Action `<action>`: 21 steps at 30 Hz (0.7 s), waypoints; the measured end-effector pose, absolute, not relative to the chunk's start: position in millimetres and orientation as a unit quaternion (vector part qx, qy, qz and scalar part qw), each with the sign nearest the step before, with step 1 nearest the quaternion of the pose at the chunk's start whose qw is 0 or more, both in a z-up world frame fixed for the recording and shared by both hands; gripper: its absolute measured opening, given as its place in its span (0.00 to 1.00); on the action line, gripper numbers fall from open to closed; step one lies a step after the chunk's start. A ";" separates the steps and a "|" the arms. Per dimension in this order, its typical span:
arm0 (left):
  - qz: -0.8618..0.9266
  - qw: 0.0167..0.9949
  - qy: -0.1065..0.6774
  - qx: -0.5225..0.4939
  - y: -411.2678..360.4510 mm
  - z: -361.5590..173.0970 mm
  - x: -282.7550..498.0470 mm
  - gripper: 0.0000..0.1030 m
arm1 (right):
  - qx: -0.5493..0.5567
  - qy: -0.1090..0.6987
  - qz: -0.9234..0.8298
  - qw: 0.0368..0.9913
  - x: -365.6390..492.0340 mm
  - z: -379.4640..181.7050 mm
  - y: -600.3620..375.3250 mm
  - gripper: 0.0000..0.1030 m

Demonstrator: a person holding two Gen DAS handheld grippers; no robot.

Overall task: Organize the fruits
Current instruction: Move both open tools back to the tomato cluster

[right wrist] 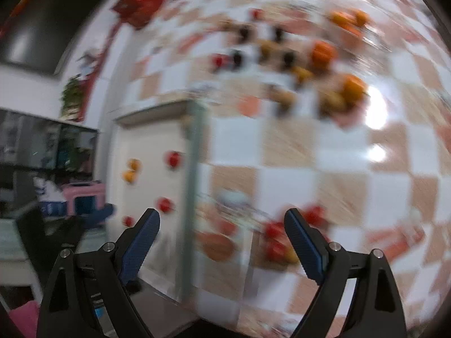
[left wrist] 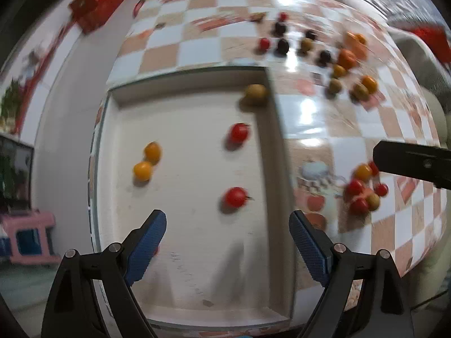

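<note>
We find no words, numbers or brand marks that we can read in either view; the red boxes (left wrist: 97,0) carry only blurred markings.

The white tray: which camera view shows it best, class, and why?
Left wrist view: the tray fills the frame, sharp enough to count fruit inside. Right wrist view shows the tray blurred, at the left, partly hidden.

White tray (left wrist: 183,225); orange-white checkered tablecloth (left wrist: 352,129); blue-padded tongs (left wrist: 228,219).
</note>
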State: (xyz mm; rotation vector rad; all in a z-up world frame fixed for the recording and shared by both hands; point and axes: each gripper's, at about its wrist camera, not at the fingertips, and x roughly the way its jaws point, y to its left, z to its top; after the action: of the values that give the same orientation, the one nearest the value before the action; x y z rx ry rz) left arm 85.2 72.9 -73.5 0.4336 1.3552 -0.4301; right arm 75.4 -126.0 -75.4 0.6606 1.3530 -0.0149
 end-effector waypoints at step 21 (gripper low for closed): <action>-0.279 0.698 0.607 0.259 -24.1 -104.6 12.8 0.87 | 0.239 0.686 -0.097 0.680 -15.1 -132.3 -184.6 0.89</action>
State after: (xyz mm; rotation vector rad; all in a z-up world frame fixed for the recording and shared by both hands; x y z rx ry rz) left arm 12.8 -24.1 -104.6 0.5771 1.3523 -0.6230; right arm -15.1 -184.6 -132.3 0.5370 1.5401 -0.2175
